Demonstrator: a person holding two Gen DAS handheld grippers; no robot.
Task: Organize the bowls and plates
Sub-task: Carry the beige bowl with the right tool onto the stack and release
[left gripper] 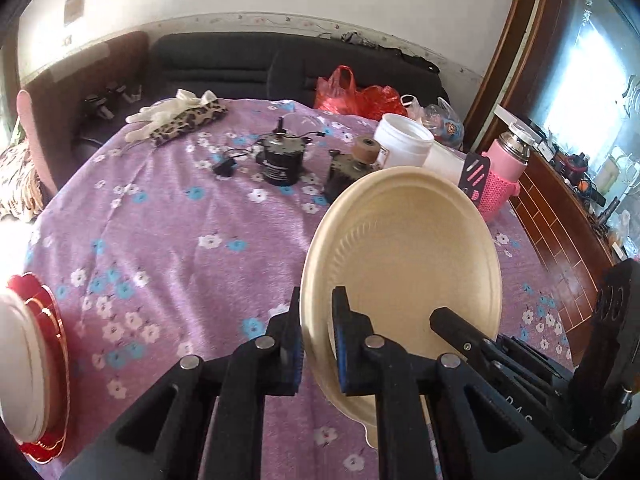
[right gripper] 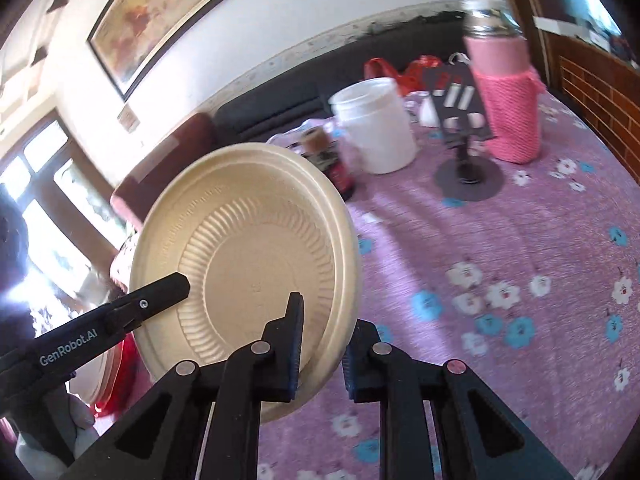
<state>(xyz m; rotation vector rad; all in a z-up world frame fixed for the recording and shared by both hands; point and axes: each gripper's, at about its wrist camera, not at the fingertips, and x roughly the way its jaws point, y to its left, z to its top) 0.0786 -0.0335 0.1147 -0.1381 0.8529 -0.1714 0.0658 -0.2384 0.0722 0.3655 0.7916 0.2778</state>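
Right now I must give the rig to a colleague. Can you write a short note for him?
Left gripper: shut on the rim of the beige plate, held tilted above the table.
Right gripper: shut on the same plate's rim.
Red plate stack lies at the table's left edge, something white on top.
Done: beige plate lifted.
Left: probably set it on the stack, then release both grippers.

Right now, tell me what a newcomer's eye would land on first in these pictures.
First, the cream paper plate held tilted on edge above the purple flowered tablecloth, its rim between the jaws of both the left gripper and the right gripper. Next, the pink knit-sleeved flask standing at the far right beside a white tub. Last, the red plate stack at the table's near left edge.
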